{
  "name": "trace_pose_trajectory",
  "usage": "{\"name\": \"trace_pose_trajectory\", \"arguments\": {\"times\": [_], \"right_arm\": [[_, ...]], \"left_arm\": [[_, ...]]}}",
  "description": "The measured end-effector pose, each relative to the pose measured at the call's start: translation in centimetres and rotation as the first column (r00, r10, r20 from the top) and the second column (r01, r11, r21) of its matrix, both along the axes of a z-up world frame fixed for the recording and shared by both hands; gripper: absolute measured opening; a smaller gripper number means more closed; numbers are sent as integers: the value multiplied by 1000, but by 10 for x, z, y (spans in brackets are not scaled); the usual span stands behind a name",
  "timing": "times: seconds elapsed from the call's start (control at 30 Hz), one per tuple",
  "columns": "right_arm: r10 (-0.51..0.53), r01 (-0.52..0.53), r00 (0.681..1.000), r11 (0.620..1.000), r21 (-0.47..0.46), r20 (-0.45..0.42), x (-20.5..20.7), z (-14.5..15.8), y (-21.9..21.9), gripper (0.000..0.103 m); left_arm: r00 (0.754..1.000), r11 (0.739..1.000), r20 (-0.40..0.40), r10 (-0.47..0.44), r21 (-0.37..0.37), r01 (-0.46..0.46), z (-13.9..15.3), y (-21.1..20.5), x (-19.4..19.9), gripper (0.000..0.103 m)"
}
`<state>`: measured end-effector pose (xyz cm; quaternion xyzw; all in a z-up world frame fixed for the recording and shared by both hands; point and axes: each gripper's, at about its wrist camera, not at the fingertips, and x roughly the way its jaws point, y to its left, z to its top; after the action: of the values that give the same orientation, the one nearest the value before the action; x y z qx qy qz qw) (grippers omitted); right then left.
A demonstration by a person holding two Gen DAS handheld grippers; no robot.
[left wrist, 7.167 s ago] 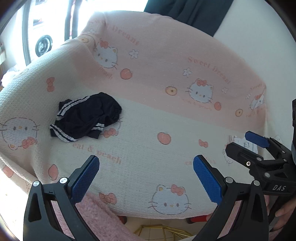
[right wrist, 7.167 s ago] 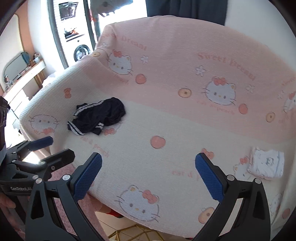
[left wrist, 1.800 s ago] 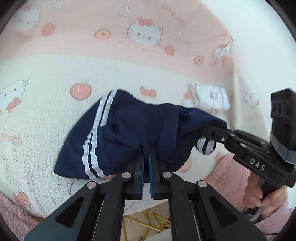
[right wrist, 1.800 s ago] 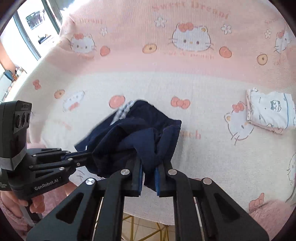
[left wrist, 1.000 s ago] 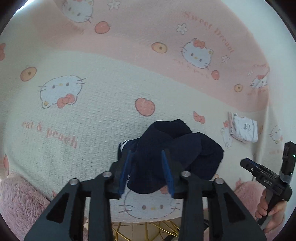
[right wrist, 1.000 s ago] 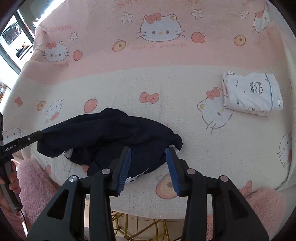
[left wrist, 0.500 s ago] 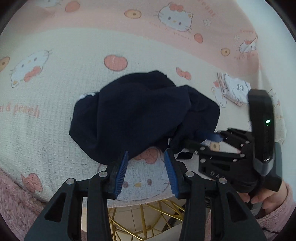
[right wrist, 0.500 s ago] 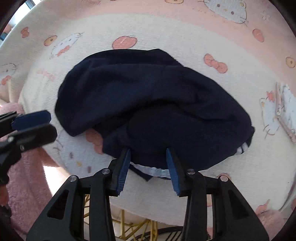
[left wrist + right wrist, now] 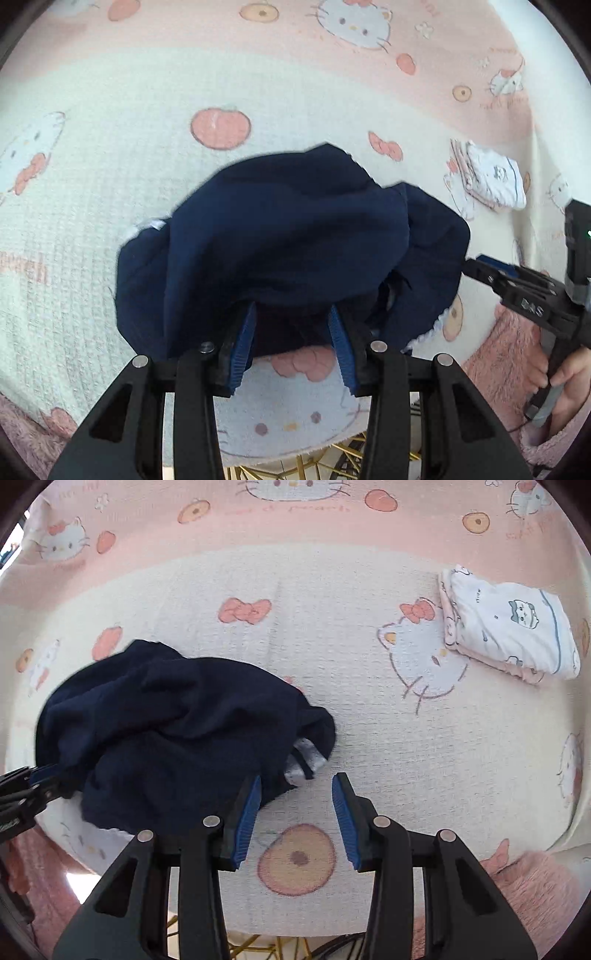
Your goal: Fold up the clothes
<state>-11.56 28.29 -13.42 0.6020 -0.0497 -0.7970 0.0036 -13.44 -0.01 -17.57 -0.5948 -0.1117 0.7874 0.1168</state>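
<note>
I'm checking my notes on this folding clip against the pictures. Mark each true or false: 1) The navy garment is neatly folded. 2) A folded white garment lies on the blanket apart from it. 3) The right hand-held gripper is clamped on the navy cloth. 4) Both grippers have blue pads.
1) False: the navy garment lies in a crumpled heap.
2) True: the folded white garment rests on the blanket, well clear of it.
3) False: the right hand-held gripper is open over bare blanket beside the cloth's edge.
4) True: the left hand-held gripper has blue pads too.
</note>
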Motion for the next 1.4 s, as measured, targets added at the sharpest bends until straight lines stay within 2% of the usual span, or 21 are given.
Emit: {"name": "trace_pose_trajectory", "arguments": {"times": [0.07,0.1,0.17,0.27,0.33,0.4,0.43,0.53,0.63,0.73,0.8,0.9,0.93,0.97,1.0,1.03,1.07,1.1,1.13,1.2,1.4], "right_arm": [[86,-87,996,993,-76,-22,1,11,-17,42],[138,-140,990,985,-105,-26,0,15,-28,46],[256,-258,966,956,-140,-33,1,14,-55,60],[369,-365,929,922,-128,11,6,-9,-84,57],[349,-345,935,936,-76,56,6,-26,-86,45],[276,-273,961,958,-92,31,2,-23,-71,42],[235,-233,972,969,-81,10,-1,-18,-62,37],[136,-134,990,990,40,-48,-8,-3,-33,34],[44,-42,996,999,25,-78,-9,9,-3,34],[8,-4,996,999,39,-90,-6,18,9,34],[-4,7,996,1000,30,-87,-4,21,13,37],[15,-19,995,999,-44,-94,3,17,-15,47],[38,-44,996,997,-61,-85,4,12,-27,57],[79,-83,995,994,-70,-60,3,6,-39,66],[116,-118,993,990,-72,-35,3,-3,-50,66],[138,-139,990,988,-62,-12,3,-13,-58,59],[147,-147,989,987,-57,4,2,-22,-63,47],[146,-146,989,987,-62,7,2,-25,-64,16],[138,-138,990,988,-69,-1,3,-21,-62,3],[122,-124,992,990,-71,-29,5,-10,-59,3],[34,-40,976,999,-23,-214,11,67,-25,3]], "left_arm": [[998,998,-29,52,-42,-54,2,-10,-9,42],[996,996,-38,77,-48,-79,4,-15,-14,42],[991,991,-62,122,-43,-125,11,-25,-21,42],[979,984,-107,171,-23,-174,26,-38,-25,42],[978,984,-117,172,-22,-176,33,-42,-24,42],[986,990,-88,139,-1,-139,34,-43,-18,42],[991,994,-74,108,18,-107,33,-39,-13,42],[999,999,-44,-5,49,7,27,-19,8,42],[996,996,-19,-88,28,89,15,10,19,42],[995,997,46,-83,1,83,-8,27,18,42],[996,998,72,-62,-21,64,-18,31,13,42],[998,998,37,-48,-34,50,-16,34,8,42],[999,998,24,-44,-34,45,-16,34,6,42],[999,999,19,-35,-27,36,-15,32,5,38],[1000,999,13,-26,-20,27,-15,31,3,15],[1000,1000,7,-18,-12,18,-14,29,2,8],[1000,1000,-14,-10,4,10,-7,26,3,8],[999,1000,-35,-2,18,3,0,23,4,8],[998,1000,-62,6,17,-5,11,18,7,8],[993,1000,-116,22,14,-21,33,8,12,7],[963,994,-246,110,39,-104,94,-34,22,7]]}}
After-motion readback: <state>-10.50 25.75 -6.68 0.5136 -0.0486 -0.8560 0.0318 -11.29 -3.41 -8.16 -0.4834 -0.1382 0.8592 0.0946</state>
